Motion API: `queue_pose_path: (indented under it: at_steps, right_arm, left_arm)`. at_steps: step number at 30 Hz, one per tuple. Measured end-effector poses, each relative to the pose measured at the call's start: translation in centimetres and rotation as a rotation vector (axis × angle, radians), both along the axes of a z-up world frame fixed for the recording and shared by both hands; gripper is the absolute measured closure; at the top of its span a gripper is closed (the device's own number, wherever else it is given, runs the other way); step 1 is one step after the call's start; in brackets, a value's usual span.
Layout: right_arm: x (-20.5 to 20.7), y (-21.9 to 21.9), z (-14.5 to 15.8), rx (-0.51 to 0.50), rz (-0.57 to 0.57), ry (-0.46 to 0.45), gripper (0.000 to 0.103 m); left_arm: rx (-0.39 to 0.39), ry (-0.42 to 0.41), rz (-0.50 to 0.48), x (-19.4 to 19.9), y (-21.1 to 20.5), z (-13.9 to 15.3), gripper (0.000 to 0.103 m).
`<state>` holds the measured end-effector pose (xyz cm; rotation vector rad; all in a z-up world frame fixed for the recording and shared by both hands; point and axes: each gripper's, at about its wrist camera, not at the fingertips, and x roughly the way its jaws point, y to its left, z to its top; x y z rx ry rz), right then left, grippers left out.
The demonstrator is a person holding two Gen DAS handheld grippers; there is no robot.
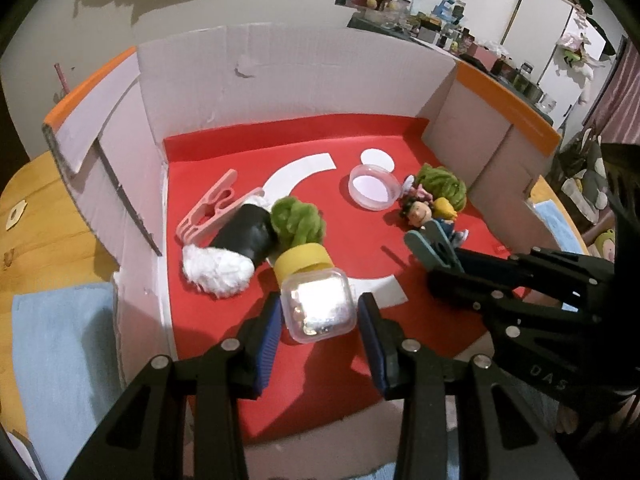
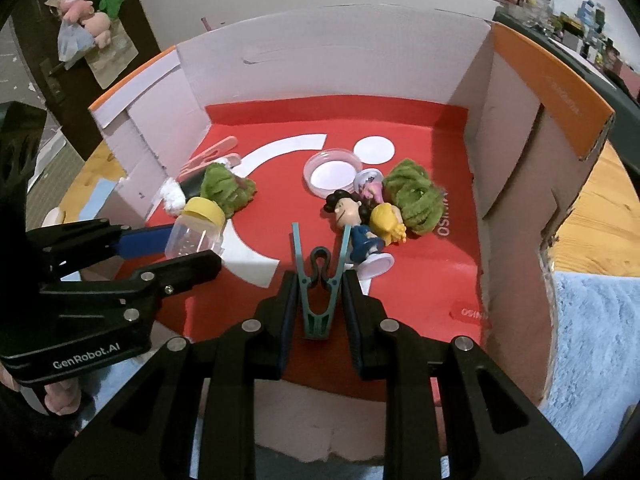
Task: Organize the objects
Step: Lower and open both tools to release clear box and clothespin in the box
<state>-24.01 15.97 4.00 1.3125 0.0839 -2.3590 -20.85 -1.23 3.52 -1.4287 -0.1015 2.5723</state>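
- Cardboard box [image 1: 304, 76] with the red floor [image 1: 224, 320] is the receiving container; it sits on the wooden tabletop [image 1: 36, 216], front side open toward you. Judge both loads as being in the lowering phase and keep them inside the walls.
- Plush roll [image 1: 236, 244], black with white ends, lies at the left with a pink clothespin [image 1: 208, 208] behind it and a green fuzzy bundle [image 1: 298, 222] touching it. Treat this as the left cluster and do not push into it.
- Second green fuzzy bundle [image 2: 412, 196] and two cartoon figurines [image 2: 360, 224] form the right cluster, near the right wall, with a clear round lid [image 2: 332, 172] just beside them.
- Clear jar [image 1: 316, 304] with a yellow cap [image 1: 302, 258] sits between the left claw [image 1: 320, 328] pads, cap pointing into the box. The left-wrist view shows a sliver of space at each pad, so you cannot tell whether it is clamped or merely bracketed. Confirm contact before moving; set it down on bare red floor short of the left cluster.
- Teal clothespin [image 2: 318, 280] is grasped by the right claw [image 2: 318, 300], clenched on its handle end, prongs pointing toward the figurines. Lower it onto the free floor in front of the figurines, then release.
- Keep the two claws apart while descending; they are near each other over the box front, and a sideways drift could likely knock the jar.
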Motion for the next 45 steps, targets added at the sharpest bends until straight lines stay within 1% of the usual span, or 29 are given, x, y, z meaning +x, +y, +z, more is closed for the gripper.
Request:
queue_pose_path:
  at_steps: [13, 21, 45]
  right_arm:
    - [-0.34, -0.04, -0.21, 0.001, 0.0, 0.006, 0.082]
    - [-0.3, -0.06, -0.18, 0.001, -0.002, 0.007, 0.082]
    - [-0.07, 0.06, 0.1, -0.01, -0.006, 0.017, 0.081]
  left_arm:
    - [0.01, 0.02, 0.018, -0.99, -0.21, -0.19, 0.063]
    - [-0.001, 0.029, 0.024, -0.94, -0.05, -0.24, 0.063]
    - [0.003, 0.034, 0.034, -0.99, -0.29, -0.07, 0.062]
